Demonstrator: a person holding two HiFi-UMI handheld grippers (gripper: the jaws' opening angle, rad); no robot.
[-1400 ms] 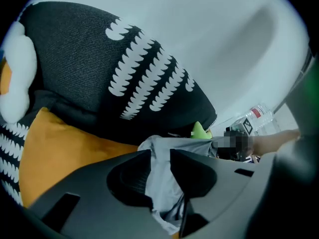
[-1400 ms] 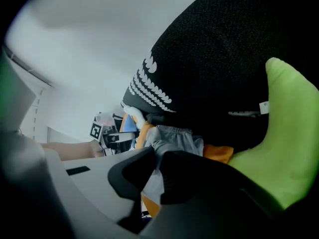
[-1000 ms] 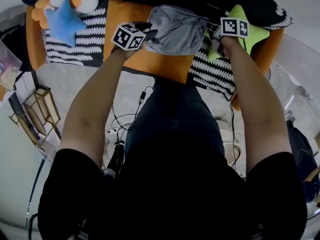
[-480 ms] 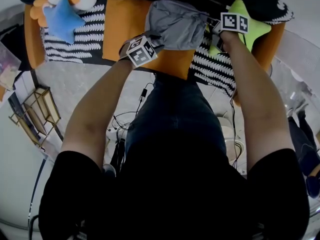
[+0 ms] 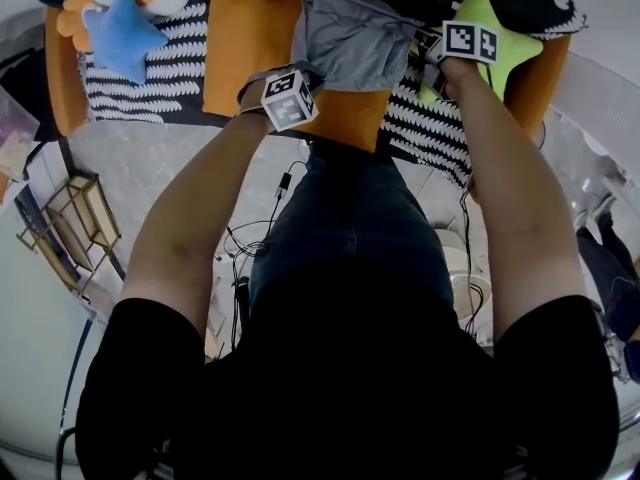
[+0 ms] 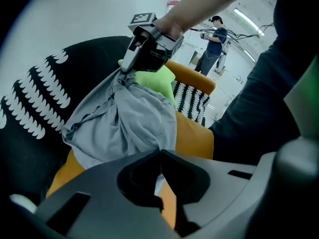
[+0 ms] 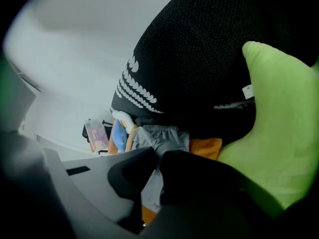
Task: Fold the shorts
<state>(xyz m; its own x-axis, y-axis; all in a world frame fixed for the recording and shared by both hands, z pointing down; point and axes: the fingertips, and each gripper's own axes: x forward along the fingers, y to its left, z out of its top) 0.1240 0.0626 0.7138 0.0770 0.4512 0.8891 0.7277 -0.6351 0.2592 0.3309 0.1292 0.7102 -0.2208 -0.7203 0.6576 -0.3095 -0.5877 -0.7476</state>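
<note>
Grey shorts lie bunched on an orange seat cushion. My left gripper is at their near left edge. Its jaws have just been closing, and in the left gripper view they stand shut with a fold of the grey fabric pinched between them. My right gripper is shut on the shorts' right corner and lifts it into a peak. In the right gripper view the fabric runs down into the shut jaws.
A lime green star pillow lies right beside the right gripper. A blue star pillow lies far left on the black-and-white patterned cover. Cables and a wire rack are on the floor. A person stands far off.
The left gripper has moved right and nearer along the cushion to the shorts' near left edge, and its marker cube has rolled. The right gripper has stayed in place.
</note>
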